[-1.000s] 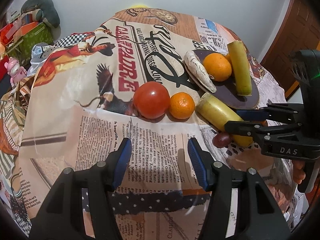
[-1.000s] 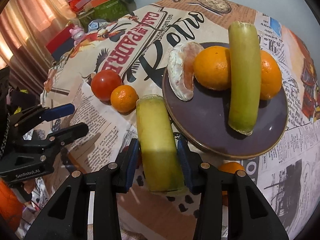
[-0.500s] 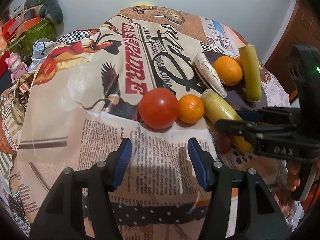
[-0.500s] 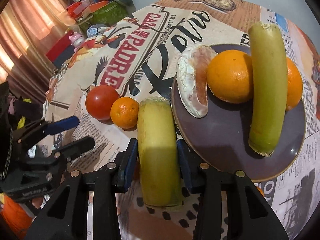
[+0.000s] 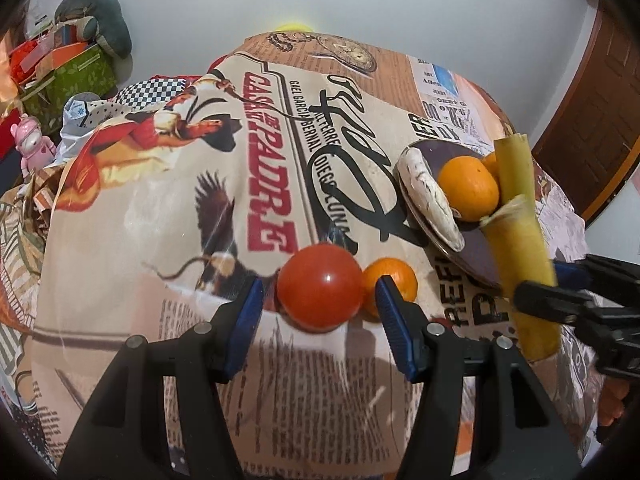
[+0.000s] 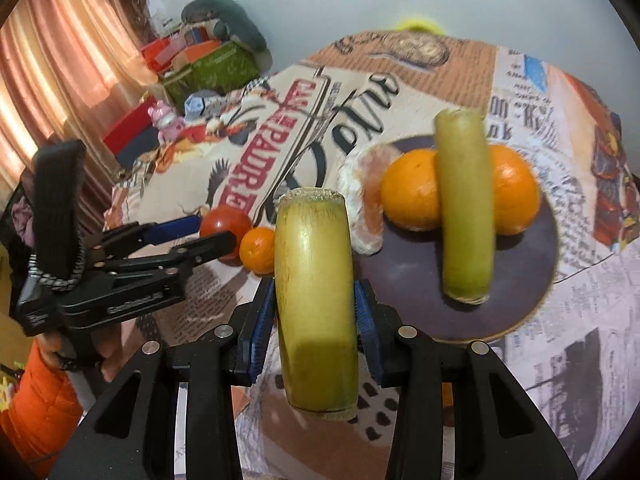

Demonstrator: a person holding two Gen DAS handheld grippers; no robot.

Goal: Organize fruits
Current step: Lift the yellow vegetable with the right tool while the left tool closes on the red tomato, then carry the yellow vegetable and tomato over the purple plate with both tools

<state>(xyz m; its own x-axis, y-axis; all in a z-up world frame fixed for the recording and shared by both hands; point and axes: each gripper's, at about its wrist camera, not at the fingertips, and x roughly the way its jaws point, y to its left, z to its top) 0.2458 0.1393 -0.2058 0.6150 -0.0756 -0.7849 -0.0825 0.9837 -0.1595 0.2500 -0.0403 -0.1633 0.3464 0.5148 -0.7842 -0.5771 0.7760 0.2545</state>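
My right gripper (image 6: 315, 308) is clamped on a cane stick (image 6: 316, 300), held up off the cloth just left of the plate (image 6: 408, 308). My left gripper (image 5: 319, 306) is spread wide around the tomato (image 5: 320, 286), pads not touching it yet.

Main worry: the plate's crowded. Another stick (image 6: 466, 208) lies across two oranges (image 6: 412, 194), with a peeled segment (image 6: 360, 208) on the plate's left rim. If I swing my stick in low it could clip that segment or roll the oranges off.

The mandarin (image 5: 390, 282) sits touching the tomato, on its plate side, right by my left pad (image 5: 390, 320). Closing sloppy could shove it toward the plate or pinch both.
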